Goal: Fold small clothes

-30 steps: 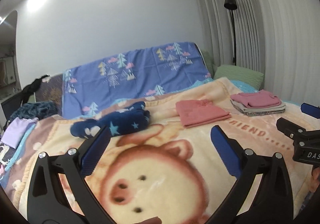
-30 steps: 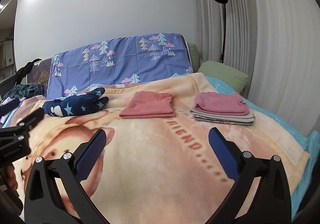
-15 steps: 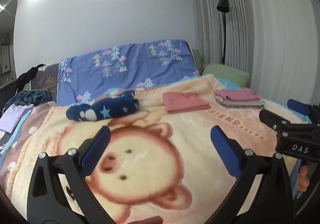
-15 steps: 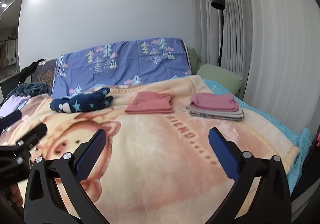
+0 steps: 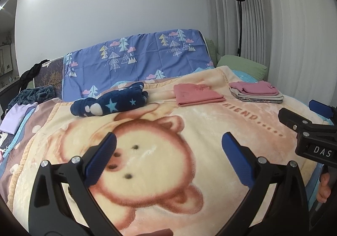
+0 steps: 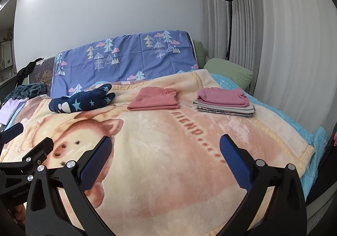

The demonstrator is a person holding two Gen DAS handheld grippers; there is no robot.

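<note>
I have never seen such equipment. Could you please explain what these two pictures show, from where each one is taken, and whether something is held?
There is no robot. A person carries one hand-held gripper in each hand, each with a camera looking forward between its two blue-padded fingers. One picture comes from the left hand-held gripper, the other from the right hand-held gripper. Both are open and hold nothing. Below them is a bed with a pig blanket. On it lie a crumpled navy star garment, a folded pink garment and a stack of folded clothes.

Both black-framed grippers, left gripper (image 5: 168, 157) and right gripper (image 6: 165, 155), carried blue finger pads, silver screws, white lettering.
</note>
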